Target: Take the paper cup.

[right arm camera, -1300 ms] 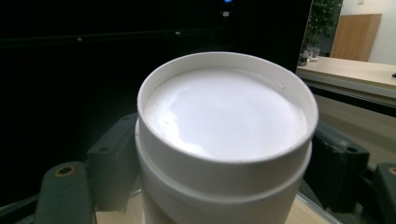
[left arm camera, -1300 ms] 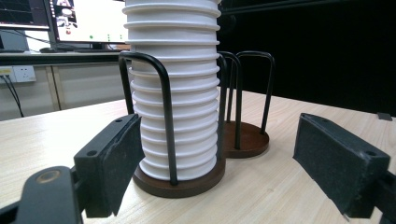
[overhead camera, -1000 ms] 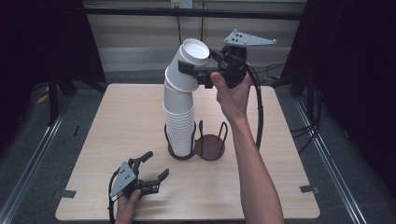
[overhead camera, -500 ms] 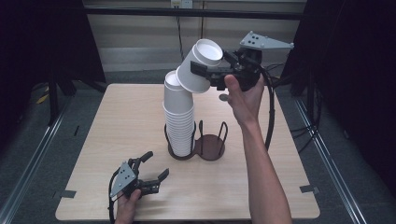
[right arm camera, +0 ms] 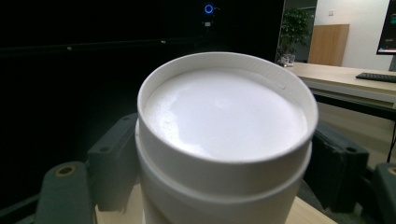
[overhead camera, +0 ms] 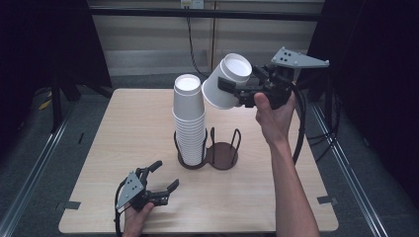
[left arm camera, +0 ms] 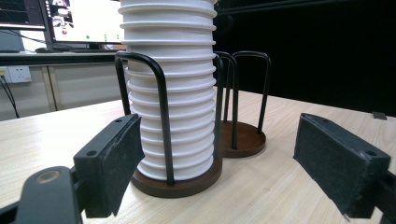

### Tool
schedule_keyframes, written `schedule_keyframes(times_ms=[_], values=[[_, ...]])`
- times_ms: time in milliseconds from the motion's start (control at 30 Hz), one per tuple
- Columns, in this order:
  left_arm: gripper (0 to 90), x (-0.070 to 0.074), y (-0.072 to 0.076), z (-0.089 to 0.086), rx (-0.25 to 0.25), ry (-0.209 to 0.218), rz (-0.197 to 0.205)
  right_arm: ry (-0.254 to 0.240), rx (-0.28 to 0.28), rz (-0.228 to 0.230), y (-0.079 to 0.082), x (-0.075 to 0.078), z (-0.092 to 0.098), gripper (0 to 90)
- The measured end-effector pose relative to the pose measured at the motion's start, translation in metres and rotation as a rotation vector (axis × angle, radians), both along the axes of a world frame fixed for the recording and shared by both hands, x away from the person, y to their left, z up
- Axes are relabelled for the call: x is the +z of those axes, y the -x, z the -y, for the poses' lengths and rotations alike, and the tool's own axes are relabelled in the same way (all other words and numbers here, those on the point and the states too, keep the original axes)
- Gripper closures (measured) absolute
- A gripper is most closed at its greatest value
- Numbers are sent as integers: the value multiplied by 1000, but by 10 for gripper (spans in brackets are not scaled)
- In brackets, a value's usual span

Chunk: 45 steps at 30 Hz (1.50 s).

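A tall stack of upturned white paper cups stands in the left ring of a dark wire cup holder at the table's middle. Its right ring is bare. Up and to the right of the stack, my right gripper is shut on a white paper cup, tilted with its base toward the upper right. In the right gripper view that cup sits base-up between the pads. My left gripper rests open near the table's front left, aimed at the stack and holder.
The wooden table has dark floor and metal rails on both sides. A black cable hangs from the right gripper along the person's forearm. Desks and monitors stand in the room behind.
My right gripper has lifted the cup off the top of the stack and carried it up and to the right, tilting it more. The left gripper has stayed put.
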State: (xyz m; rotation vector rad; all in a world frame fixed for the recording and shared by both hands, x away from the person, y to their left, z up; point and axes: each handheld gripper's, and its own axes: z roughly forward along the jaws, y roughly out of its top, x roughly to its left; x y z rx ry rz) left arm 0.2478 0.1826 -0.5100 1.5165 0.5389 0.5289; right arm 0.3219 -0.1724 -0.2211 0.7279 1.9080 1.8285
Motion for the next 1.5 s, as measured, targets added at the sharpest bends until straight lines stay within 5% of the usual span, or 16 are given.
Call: schedule_keyframes(times_ms=[467, 967, 1500], values=[[156, 9, -1, -1, -32, 4, -42, 33, 6, -49, 10, -36, 10, 218], [162, 29, 0, 10, -113, -64, -21, 43, 33, -85, 28, -76, 11, 221], [180, 43, 0, 14, -166, -65, -25, 41, 67, -112, 41, -111, 3, 221]])
